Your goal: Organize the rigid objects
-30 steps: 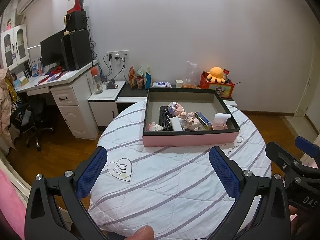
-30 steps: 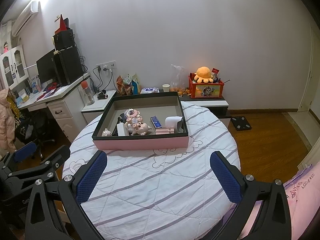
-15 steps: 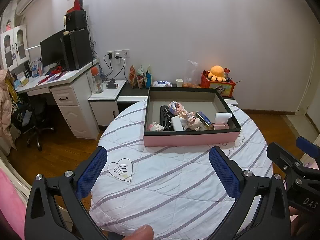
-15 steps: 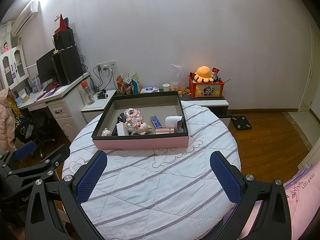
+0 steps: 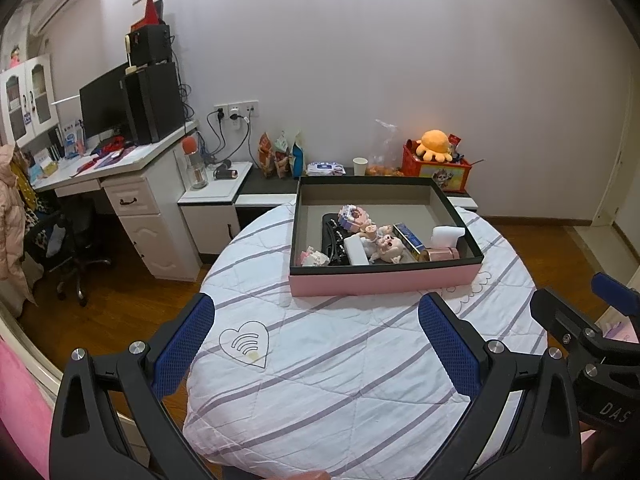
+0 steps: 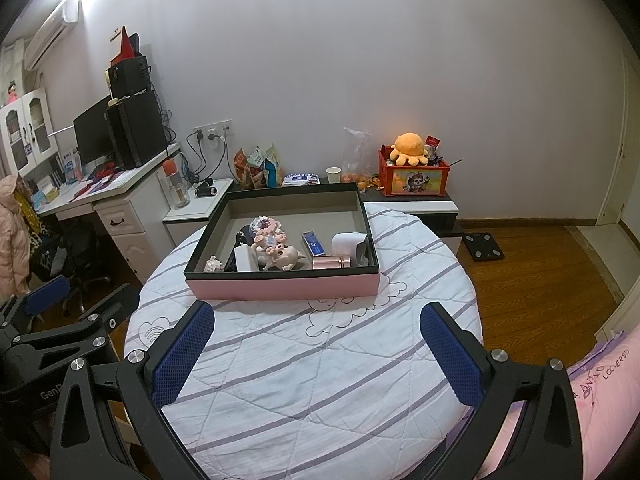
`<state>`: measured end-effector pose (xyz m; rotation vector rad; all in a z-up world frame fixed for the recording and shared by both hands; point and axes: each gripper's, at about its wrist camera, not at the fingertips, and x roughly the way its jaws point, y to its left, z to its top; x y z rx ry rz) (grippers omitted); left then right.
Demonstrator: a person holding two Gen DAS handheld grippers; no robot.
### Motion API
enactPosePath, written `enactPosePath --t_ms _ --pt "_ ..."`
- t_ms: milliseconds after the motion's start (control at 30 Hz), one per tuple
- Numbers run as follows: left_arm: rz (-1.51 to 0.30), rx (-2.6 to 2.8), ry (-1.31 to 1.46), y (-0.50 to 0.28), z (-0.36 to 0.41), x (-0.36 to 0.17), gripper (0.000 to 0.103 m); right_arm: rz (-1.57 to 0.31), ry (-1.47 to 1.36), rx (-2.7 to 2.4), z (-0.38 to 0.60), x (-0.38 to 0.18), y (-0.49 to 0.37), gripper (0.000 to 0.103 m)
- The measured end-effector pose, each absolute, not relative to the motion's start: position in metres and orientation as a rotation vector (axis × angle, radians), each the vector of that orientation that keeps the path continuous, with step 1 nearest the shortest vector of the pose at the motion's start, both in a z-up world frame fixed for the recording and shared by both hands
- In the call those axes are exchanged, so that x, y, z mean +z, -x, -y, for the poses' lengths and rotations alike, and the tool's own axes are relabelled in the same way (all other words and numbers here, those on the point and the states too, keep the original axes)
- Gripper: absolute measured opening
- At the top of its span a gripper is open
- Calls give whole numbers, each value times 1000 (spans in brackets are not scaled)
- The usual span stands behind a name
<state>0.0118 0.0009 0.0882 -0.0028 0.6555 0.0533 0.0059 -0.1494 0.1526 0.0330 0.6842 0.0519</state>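
Note:
A pink box with a black rim (image 5: pixel 384 282) (image 6: pixel 280 286) stands on the far half of a round table covered by a white striped quilt (image 5: pixel 340 380) (image 6: pixel 320 380). Inside lie small rigid items: a pig figurine (image 5: pixel 386 246) (image 6: pixel 286 256), a blue packet (image 5: pixel 408 236) (image 6: pixel 314 244), a white device (image 5: pixel 446 234) (image 6: pixel 348 242), a white block (image 5: pixel 356 250) (image 6: pixel 245 258) and a pink tube (image 5: pixel 440 255) (image 6: pixel 334 261). My left gripper (image 5: pixel 316 340) hovers open over the near left of the table, nothing between its fingers. My right gripper (image 6: pixel 318 344) is open too, held over the near edge.
A white desk (image 5: pixel 132 184) with a monitor and a black computer tower stands at the left, an office chair (image 5: pixel 68 248) beside it. Behind the table a low cabinet carries snack bags, a paper cup and a red box with an orange plush (image 6: pixel 412 164). A black scale (image 6: pixel 482 246) lies on the wooden floor.
Both views have shifted very slightly; the box sits a little lower in frame. Both grippers stay open and hold nothing.

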Motion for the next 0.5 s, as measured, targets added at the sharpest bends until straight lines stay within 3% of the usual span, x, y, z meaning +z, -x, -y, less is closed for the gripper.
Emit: enactPosePath --t_ms 500 --pt "-647 46 4 -14 -4 92 103 -690 -31 55 148 153 -8 103"
